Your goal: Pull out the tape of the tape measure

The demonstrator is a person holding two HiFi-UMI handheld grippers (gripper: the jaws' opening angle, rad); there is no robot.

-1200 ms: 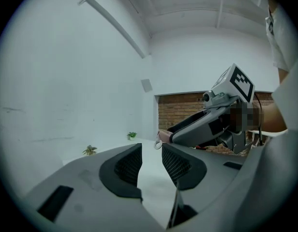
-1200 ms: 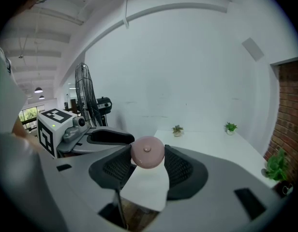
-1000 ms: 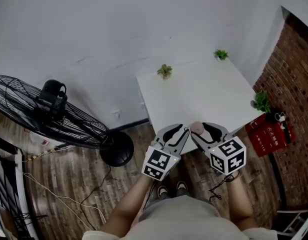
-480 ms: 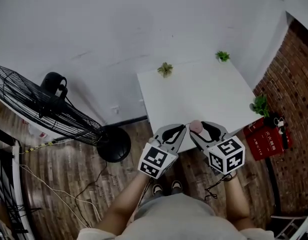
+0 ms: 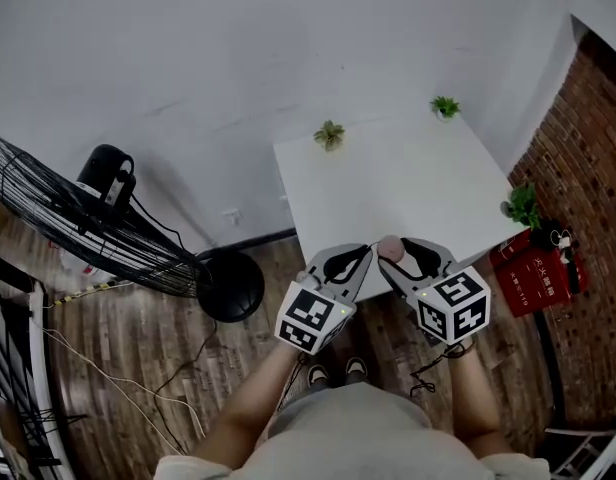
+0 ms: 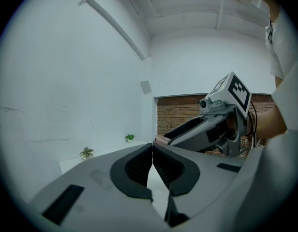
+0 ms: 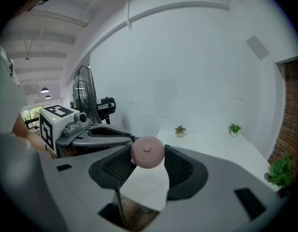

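- Floor fan (image 5: 88, 230): black, on the wood floor, far left.
- Left gripper (image 6: 152, 148): jaws pressed together, tips just beside the tape measure.
- Tape measure (image 7: 147, 152): pink, round, pinched between the right gripper's jaws, above the table's near edge.
- Right gripper (image 5: 395, 256): closed on the case.
- Table (image 5: 408, 183): white.
- Two potted plants (image 5: 329, 136): at the table's far edge.

Both forearms (image 5: 250, 408) reach forward side by side. The left gripper (image 6: 152, 151) has its jaws pressed together, tips just beside the right gripper (image 7: 148, 154), whose jaws clamp a pink tape measure (image 7: 147, 151).
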